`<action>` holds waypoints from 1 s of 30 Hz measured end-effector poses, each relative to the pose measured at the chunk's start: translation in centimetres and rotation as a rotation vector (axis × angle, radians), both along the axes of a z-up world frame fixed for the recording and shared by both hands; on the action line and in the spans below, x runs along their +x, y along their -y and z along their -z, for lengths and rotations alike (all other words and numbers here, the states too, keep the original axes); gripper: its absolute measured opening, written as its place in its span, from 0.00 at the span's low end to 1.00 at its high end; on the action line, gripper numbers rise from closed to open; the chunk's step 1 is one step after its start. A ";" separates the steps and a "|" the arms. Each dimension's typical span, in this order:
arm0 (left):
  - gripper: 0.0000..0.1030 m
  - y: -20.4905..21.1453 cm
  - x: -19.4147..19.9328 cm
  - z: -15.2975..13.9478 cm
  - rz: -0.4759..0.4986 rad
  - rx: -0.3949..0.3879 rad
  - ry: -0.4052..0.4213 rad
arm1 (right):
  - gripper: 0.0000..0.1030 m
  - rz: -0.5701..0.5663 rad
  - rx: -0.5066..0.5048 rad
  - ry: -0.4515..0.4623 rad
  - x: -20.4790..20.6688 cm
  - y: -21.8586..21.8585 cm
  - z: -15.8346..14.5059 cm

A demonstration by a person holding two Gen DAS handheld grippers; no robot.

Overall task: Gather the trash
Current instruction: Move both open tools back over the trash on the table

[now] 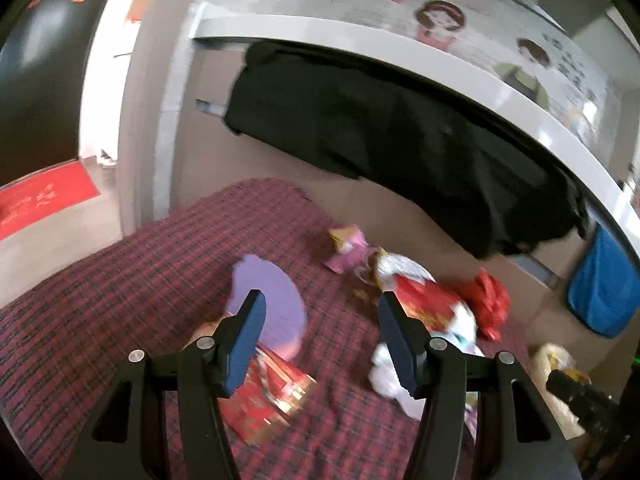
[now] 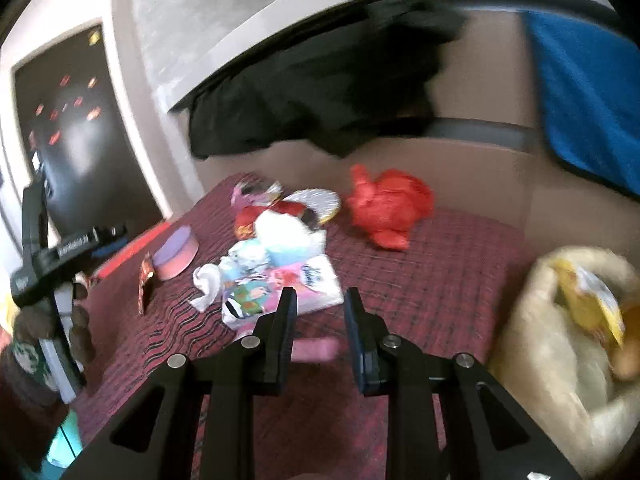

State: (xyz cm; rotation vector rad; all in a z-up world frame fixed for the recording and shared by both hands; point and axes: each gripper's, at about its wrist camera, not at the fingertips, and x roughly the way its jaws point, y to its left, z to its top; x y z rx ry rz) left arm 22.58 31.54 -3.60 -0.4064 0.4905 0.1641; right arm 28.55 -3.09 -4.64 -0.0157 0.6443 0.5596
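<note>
Trash lies scattered on a red checked cloth [image 2: 440, 276]. In the right wrist view I see a cartoon-printed tissue pack [image 2: 288, 284], crumpled white paper [image 2: 206, 280], a red plastic bag [image 2: 384, 208], a purple round box [image 2: 176, 254] and a foil plate [image 2: 320, 200]. My right gripper [image 2: 320, 296] hangs partly open just short of the tissue pack, nothing between its pads. In the left wrist view my left gripper [image 1: 322, 304] stands wide open above the cloth. The purple box [image 1: 272, 292] is behind its left finger, and white paper [image 1: 382, 376] and a red packet [image 1: 268, 400] lie below.
A cream bag [image 2: 556, 320] with a yellow packet [image 2: 592, 296] inside sits at the right edge of the cloth. A black garment [image 1: 400, 136] and a blue cloth [image 1: 604, 288] hang from a white ledge behind. The left gripper's body [image 2: 52, 256] shows at the far left of the right wrist view.
</note>
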 end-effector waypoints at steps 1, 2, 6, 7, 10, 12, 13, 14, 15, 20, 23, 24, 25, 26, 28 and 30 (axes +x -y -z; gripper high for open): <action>0.57 -0.8 0.2 -0.2 -0.005 -0.019 -0.005 | 0.22 -0.009 -0.018 -0.003 0.5 -0.6 -0.2; 0.57 -1.5 0.2 -0.4 -0.011 -0.030 -0.008 | 0.22 -0.021 -0.024 -0.007 1.2 -1.2 -0.7; 0.58 -3.7 -0.3 0.1 -0.022 -0.068 -0.013 | 0.22 -0.020 0.000 0.001 1.6 -1.6 -1.7; 0.58 -4.2 -0.5 0.5 -0.026 -0.078 -0.016 | 0.22 -0.018 0.007 0.014 1.4 -1.8 -1.8; 0.58 -4.3 -1.3 2.2 -0.040 -0.114 -0.065 | 0.22 0.006 -0.005 0.011 0.3 -2.4 -1.0; 0.58 -3.9 -1.4 3.3 -0.047 -0.119 -0.108 | 0.22 -0.009 -0.002 -0.020 -0.4 -2.5 -0.5; 0.58 -3.8 -1.4 3.8 -0.047 -0.118 -0.124 | 0.22 -0.009 -0.006 -0.021 -0.8 -2.5 -0.4; 0.59 -3.7 -1.2 4.3 -0.048 -0.114 -0.146 | 0.22 -0.001 -0.008 -0.014 -1.4 -2.2 -0.4; 0.59 -3.7 -0.9 4.6 -0.050 -0.113 -0.167 | 0.22 0.005 -0.005 -0.007 -2.0 -2.0 -0.4; 0.59 -4.4 0.3 6.4 -0.077 -0.142 -0.231 | 0.22 0.001 -0.015 0.011 -3.2 -1.9 -0.9; 0.59 -4.6 0.4 7.1 -0.063 -0.179 -0.255 | 0.22 0.001 -0.031 0.022 -3.5 -2.2 -1.3; 0.58 -4.8 0.3 7.1 -0.060 -0.188 -0.264 | 0.22 0.000 -0.040 0.020 -3.4 -2.4 -1.4; 0.54 -4.9 0.3 7.1 -0.056 -0.201 -0.271 | 0.22 0.000 -0.040 0.020 -3.4 -2.4 -1.4; 0.48 -5.1 0.2 7.0 -0.055 -0.219 -0.274 | 0.22 0.001 -0.046 0.018 -3.3 -2.7 -1.4; 0.31 -5.6 0.0 6.4 -0.035 -0.242 -0.264 | 0.22 0.007 -0.039 0.000 -2.9 -3.3 -1.4; 0.19 -5.3 -0.4 5.3 0.007 -0.225 -0.228 | 0.22 -0.001 -0.026 -0.023 -2.7 -4.1 -1.2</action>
